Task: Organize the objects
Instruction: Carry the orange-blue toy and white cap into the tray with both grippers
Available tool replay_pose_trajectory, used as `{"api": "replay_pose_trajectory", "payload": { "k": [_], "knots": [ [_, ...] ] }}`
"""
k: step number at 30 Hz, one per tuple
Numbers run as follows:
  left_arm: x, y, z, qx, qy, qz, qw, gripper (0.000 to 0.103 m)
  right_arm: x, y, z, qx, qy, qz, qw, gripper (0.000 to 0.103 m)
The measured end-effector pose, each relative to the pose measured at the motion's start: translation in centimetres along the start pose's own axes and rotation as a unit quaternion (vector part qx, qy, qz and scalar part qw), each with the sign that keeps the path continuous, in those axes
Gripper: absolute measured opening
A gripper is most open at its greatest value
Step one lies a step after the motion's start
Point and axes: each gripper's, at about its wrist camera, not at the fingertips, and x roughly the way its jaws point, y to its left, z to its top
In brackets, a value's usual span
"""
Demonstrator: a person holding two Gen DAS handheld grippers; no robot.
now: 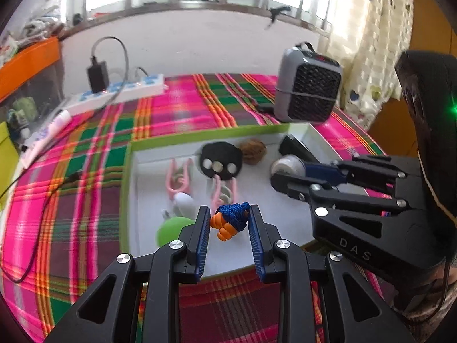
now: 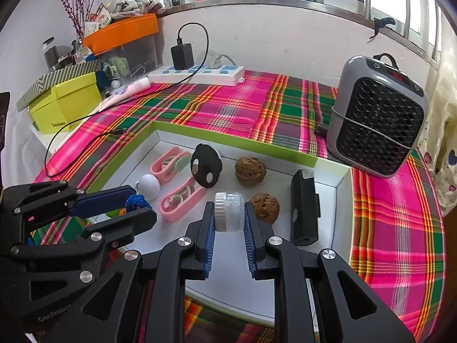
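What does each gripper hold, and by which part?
Left gripper: blue-and-orange knotted cord, by its sides. Right gripper: small clear jar, by cap and base ends.

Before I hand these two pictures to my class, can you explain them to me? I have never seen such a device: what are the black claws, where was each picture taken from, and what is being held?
The black claws are two hand-held grippers; a person works one with each hand. Each carries a wide-angle camera that looks along its fingers, so the room looks bent.

One picture comes from the left gripper. It is shut on a blue and orange knotted cord ball, and the right gripper shows at the side.

The other picture comes from the right gripper. It is shut on a small clear jar with a white lid.

Both hang over a shallow white tray with a green rim on a plaid cloth. In the tray lie two walnuts, pink clips, a white ball, a black round piece and a black case. A grey fan heater stands behind.
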Motion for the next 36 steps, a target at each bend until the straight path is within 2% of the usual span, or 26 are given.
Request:
{"api": "replay_pose_trajectory", "payload": {
  "k": [14, 17, 20, 24, 36],
  "knots": [
    [1.4, -0.7, 0.3, 0.032, 0.025, -0.003, 0.9992, 0.025, 1.2, -0.5, 0.5, -0.006, 0.018, 0.019, 1.000, 0.020],
    [2.1, -1.0, 0.3, 0.042, 0.040, -0.011, 0.9982, 0.026, 1.6, -0.5, 0.7, -0.012, 0.024, 0.019, 0.999, 0.020],
    [2.3, -0.6, 0.3, 0.035, 0.042, -0.015, 0.9984, 0.026, 1.8, -0.5, 0.9, -0.020, 0.030, 0.022, 0.999, 0.020],
    [2.7, -0.2, 0.3, 0.034, 0.043, 0.000, 0.9985, 0.026, 2.2, -0.5, 1.2, -0.025, 0.033, 0.022, 0.999, 0.020],
    [3.2, 0.4, 0.4, 0.032, 0.047, 0.012, 0.9983, 0.026, 3.7, 0.1, 1.9, -0.036, 0.044, 0.025, 0.998, 0.020]
  ]
}}
